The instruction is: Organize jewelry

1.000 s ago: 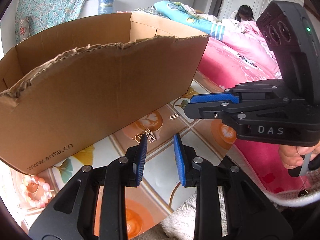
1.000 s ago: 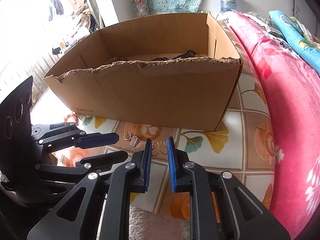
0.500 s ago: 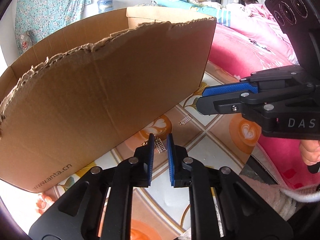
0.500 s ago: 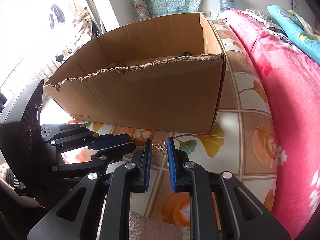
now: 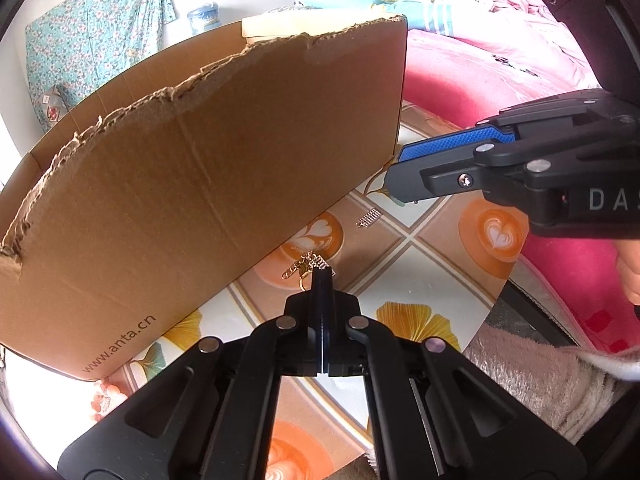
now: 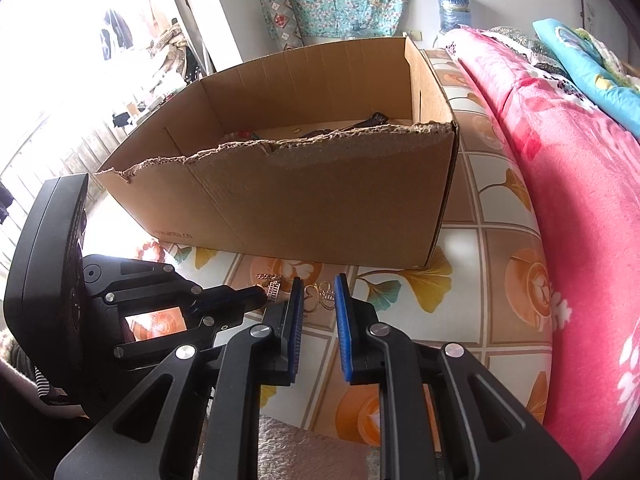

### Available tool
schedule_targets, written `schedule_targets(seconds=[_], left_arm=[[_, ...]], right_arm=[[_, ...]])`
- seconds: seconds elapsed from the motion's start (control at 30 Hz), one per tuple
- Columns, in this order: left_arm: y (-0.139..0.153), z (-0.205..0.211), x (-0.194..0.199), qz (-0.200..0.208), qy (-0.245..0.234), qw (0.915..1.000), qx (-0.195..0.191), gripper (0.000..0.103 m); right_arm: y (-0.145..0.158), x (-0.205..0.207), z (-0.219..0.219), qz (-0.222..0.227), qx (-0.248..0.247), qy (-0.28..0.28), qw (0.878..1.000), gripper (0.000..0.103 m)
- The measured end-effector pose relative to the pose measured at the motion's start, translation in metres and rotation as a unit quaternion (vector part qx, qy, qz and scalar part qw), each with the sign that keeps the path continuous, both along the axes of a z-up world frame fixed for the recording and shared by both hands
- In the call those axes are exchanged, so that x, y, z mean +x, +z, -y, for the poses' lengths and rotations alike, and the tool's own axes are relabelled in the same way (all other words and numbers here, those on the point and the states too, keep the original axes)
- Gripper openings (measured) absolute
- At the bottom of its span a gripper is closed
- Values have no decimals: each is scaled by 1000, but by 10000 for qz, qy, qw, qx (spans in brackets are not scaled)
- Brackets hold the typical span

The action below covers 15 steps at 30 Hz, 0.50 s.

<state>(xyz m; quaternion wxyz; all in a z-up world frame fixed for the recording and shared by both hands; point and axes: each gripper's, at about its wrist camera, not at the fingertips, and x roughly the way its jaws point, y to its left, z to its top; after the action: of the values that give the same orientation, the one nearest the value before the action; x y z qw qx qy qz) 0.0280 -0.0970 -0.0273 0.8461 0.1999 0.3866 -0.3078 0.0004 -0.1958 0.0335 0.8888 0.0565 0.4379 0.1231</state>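
Left wrist view: left gripper point(image 5: 320, 276) fingers pinched on one gold earring point(image 5: 306, 266), right gripper point(image 6: 317, 294) fingers narrowly apart

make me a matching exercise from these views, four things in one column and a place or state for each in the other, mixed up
Things:
1. left gripper
2. right gripper
3. cardboard box
4. small silver comb-shaped piece

Places or states:
A. lying alone on the tablecloth
B. jaws apart, nothing pinched
C. jaws closed at the gold earring
D. top edge torn, dark items inside

Pairs: 1-C, 2-B, 3-D, 4-A
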Motion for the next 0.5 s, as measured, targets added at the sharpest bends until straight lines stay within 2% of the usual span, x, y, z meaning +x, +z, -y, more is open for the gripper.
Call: schedule_targets(seconds=[0.13, 0.37, 0.5], left_arm=[[1, -8, 1, -71, 135, 9999, -26, 0], [8, -31, -2, -198, 208, 9986, -435, 0], [8, -34, 0, -203, 187, 9985, -472, 15]], right_arm=[[1, -3, -2, 30, -1, 20, 10000, 16], [2, -4, -9, 51, 0, 115, 9999, 16], [1, -3, -12, 39, 29, 157, 9999, 16]])
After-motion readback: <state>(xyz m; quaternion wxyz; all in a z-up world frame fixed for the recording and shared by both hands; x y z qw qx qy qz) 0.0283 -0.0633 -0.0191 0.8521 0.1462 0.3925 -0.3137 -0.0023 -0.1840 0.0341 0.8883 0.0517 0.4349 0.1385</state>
